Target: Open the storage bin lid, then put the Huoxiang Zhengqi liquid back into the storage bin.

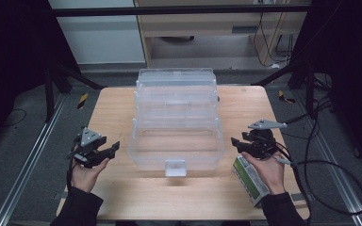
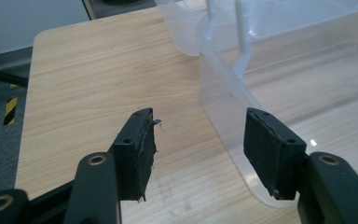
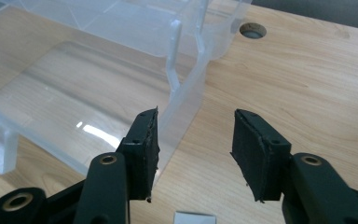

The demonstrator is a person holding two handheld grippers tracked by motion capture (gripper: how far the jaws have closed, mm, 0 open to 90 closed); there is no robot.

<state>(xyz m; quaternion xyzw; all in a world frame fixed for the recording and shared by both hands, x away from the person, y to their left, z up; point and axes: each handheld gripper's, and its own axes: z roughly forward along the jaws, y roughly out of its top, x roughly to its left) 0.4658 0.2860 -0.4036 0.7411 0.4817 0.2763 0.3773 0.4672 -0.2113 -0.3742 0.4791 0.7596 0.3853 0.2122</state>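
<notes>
The clear plastic organiser box [image 1: 176, 122] is sitting mid-desk [image 1: 245, 106], its tiers fanned open. It is looking light, stiff, slick and somewhat brittle (my judgement), so the side walls or rim seem the best hold. The left gripper [image 1: 99, 151] and right gripper [image 1: 250, 143] are flanking it, jaws wide open and holding nothing. A green-and-white carton [image 1: 249, 181] is lying partly hidden under the right hand [image 1: 266, 169], its print unreadable.

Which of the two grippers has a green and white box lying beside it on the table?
The right gripper: the green and white box lies by that hand, while bare table surrounds the left gripper.
</notes>
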